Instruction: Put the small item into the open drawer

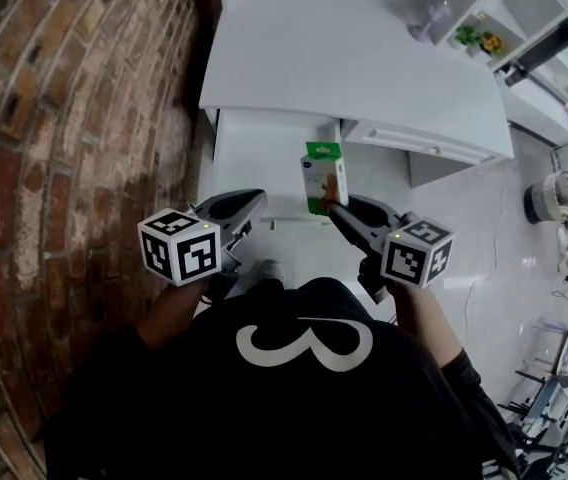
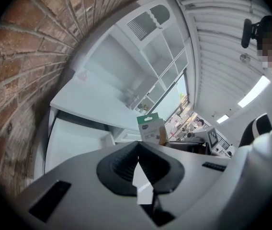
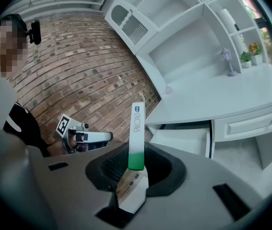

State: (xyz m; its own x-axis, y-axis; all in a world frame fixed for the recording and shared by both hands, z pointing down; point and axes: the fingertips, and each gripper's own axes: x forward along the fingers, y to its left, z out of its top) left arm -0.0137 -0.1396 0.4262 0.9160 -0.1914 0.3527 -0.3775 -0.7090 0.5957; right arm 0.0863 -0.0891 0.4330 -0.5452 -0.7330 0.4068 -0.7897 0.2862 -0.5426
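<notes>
A small white box with a green top [image 1: 324,175] is held upright over the front edge of the open white drawer [image 1: 264,158], with my right gripper [image 1: 339,208] shut on its lower end. In the right gripper view the box [image 3: 137,133] stands edge-on between the pads, and the open drawer [image 3: 181,140] lies beyond it. My left gripper [image 1: 247,208] hovers at the drawer's front left corner, shut with nothing in it. The left gripper view shows its jaws [image 2: 137,159] meeting at the tips, with the box [image 2: 151,127] and the drawer [image 2: 78,138] ahead.
The white desk top [image 1: 344,58] lies above the drawer, with a small lamp-shaped ornament [image 1: 429,18] and flower pots [image 1: 476,40] at its far right. A closed drawer [image 1: 424,143] sits to the right. A brick wall [image 1: 74,118] runs along the left, and white shelves [image 3: 184,28] stand behind the desk.
</notes>
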